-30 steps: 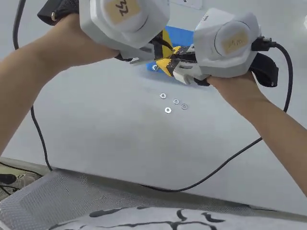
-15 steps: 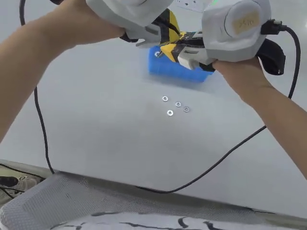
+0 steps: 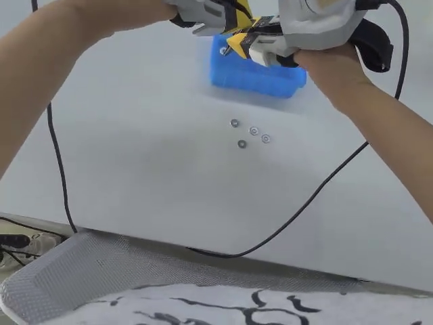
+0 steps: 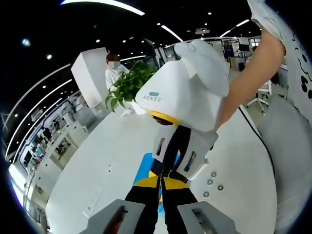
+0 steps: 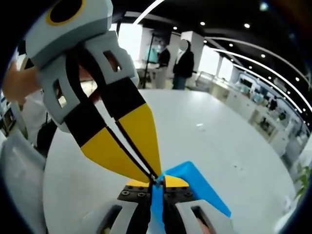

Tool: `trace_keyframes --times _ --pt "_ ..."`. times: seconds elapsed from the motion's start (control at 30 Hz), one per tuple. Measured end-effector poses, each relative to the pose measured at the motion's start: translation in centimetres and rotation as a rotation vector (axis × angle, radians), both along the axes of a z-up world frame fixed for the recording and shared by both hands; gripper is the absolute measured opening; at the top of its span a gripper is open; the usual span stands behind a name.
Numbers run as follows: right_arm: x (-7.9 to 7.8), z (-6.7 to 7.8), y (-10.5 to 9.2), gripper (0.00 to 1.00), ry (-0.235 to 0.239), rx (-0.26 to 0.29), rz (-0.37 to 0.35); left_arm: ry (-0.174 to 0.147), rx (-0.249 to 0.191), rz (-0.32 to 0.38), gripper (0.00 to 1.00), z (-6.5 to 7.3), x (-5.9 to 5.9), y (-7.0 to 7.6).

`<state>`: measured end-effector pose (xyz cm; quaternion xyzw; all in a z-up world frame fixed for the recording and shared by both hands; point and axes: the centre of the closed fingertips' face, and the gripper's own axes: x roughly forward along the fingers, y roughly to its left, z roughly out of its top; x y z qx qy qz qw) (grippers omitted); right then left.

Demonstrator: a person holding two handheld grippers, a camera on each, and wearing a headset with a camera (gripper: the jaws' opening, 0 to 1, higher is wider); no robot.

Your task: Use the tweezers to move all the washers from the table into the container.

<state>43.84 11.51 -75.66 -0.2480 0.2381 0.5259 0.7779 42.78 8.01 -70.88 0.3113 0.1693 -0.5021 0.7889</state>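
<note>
Washer [image 3: 224, 51]: found as a small pale ring at the meeting point of both grippers' yellow tweezer tips; located above the left end of the blue container [image 3: 264, 78], raised clear of the table [image 3: 149, 176]; over the container's inside or just outside its rim, could not tell. Found the left gripper [image 5: 155, 176] with jaws drawn together to a point and pinched on the washer, per the right gripper view; noted only a hairline gap further back along those jaws. Found the right gripper [image 5: 157, 185] tip to tip with the left, with a narrow slit of blue visible between its jaws; closed at the tips or not, could not tell. Counted four loose washers [image 3: 241, 143] on the table in a small cluster, near the container's front wall, well apart from both sets of tips. Noted a black cable [image 3: 318, 193] lying across the table.
</note>
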Motion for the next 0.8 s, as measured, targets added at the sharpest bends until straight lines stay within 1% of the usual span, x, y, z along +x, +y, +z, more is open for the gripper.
trace_keyframes --times 0.03,0.1,0.13,0.2,0.27,0.4,0.53,0.57,0.6,0.63,0.8 --pt "0.0 -0.5 0.2 0.03 0.003 -0.007 0.002 0.0 0.004 0.001 0.0 -0.3 0.1 0.0" --pt "0.0 -0.7 0.2 0.03 0.001 -0.021 0.01 0.0 0.021 0.001 0.0 -0.9 0.3 0.1" --pt "0.2 -1.4 0.4 0.03 0.003 -0.03 0.017 0.002 0.031 0.001 0.0 -1.3 0.4 0.2" --pt "0.4 -2.0 0.5 0.03 0.008 -0.034 0.022 0.003 0.042 -0.001 0.0 -1.7 0.7 0.3" --pt "0.6 -2.1 0.4 0.03 0.02 -0.034 0.018 0.009 0.044 0.0 0.0 -2.0 0.9 0.4" --pt "1.1 -2.5 0.4 0.03 0.03 -0.042 0.016 0.008 0.063 -0.004 0.0 -2.6 1.2 0.4" --pt "1.1 -2.9 0.3 0.03 0.04 -0.052 0.015 0.017 0.065 -0.006 0.0 -3.2 1.5 0.4" --pt "1.5 -3.4 0.2 0.03 0.039 -0.06 0.015 0.021 0.064 -0.008 0.0 -3.5 1.6 0.4" --pt "1.5 -3.5 0.2 0.03 0.041 -0.061 0.014 0.023 0.065 -0.009 0.0 -3.6 1.6 0.4" --pt "1.7 -4.0 0.1 0.03 0.048 -0.061 0.012 0.027 0.066 -0.01 0.0 -3.7 1.7 0.4" --pt "2.0 -4.5 0.2 0.03 0.051 -0.067 0.009 0.028 0.066 -0.001 0.0 -3.9 1.7 0.5"
